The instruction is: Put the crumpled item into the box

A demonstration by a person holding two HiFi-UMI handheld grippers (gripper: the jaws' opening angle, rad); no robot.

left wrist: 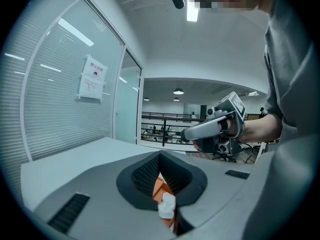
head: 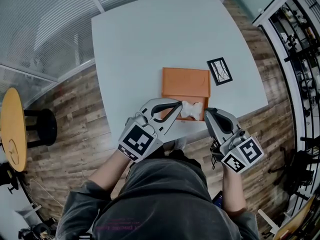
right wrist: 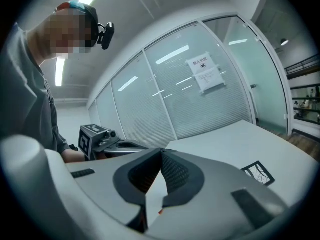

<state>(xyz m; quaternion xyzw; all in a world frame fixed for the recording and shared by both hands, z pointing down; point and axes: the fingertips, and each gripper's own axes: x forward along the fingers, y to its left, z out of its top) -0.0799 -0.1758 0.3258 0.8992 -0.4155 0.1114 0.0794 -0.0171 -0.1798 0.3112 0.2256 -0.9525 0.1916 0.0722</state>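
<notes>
The left gripper (head: 178,104) hangs over the near edge of the orange box (head: 185,83), its fingers closed tip to tip on nothing. The crumpled item (head: 193,110), white, lies at that near edge, just beside those tips; inside or on the rim, I cannot tell. The right gripper (head: 208,112), fingers likewise closed and empty, is just to its right. A card (head: 220,70) lies on the desk (head: 150,39) near the box.
</notes>
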